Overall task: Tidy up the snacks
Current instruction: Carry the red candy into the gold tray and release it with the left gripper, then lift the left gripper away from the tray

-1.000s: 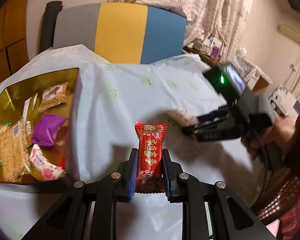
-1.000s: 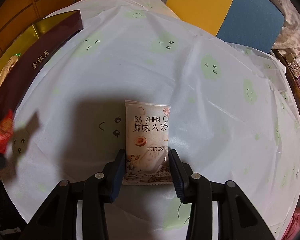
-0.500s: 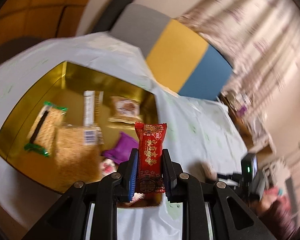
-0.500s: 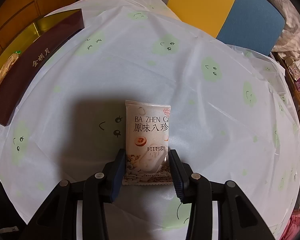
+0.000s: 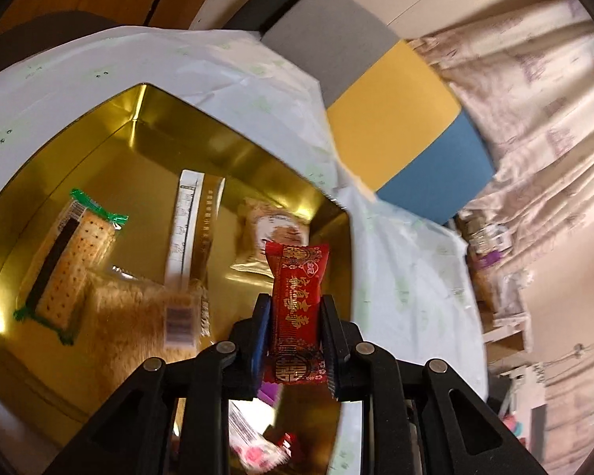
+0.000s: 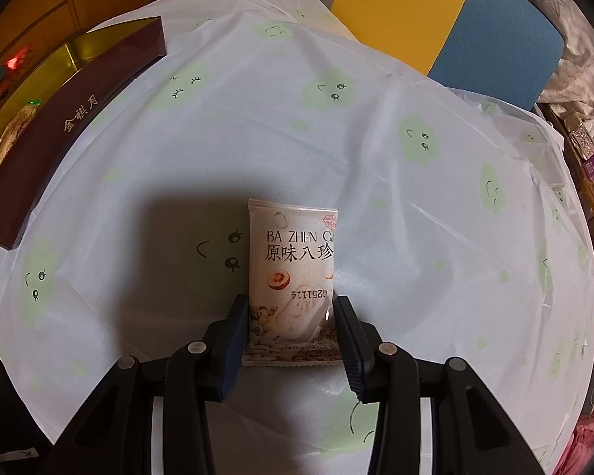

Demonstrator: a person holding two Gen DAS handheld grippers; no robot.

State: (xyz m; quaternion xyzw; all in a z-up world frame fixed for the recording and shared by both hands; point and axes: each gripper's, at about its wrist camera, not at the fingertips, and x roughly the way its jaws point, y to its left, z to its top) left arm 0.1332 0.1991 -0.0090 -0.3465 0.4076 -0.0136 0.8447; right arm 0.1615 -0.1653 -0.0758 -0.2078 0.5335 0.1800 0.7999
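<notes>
Two held snacks: red packet (image 5: 296, 308) above gold tin's rim (image 5: 346, 261), white packet (image 6: 291, 277).

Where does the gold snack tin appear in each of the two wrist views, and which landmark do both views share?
Left wrist view: the gold snack tin fills the left and centre, open, with snack packets inside.
Right wrist view: the tin sits at the far left edge; its dark maroon outer wall faces the camera.
Shared landmark: the grey, yellow and blue chair back behind the table.
</notes>
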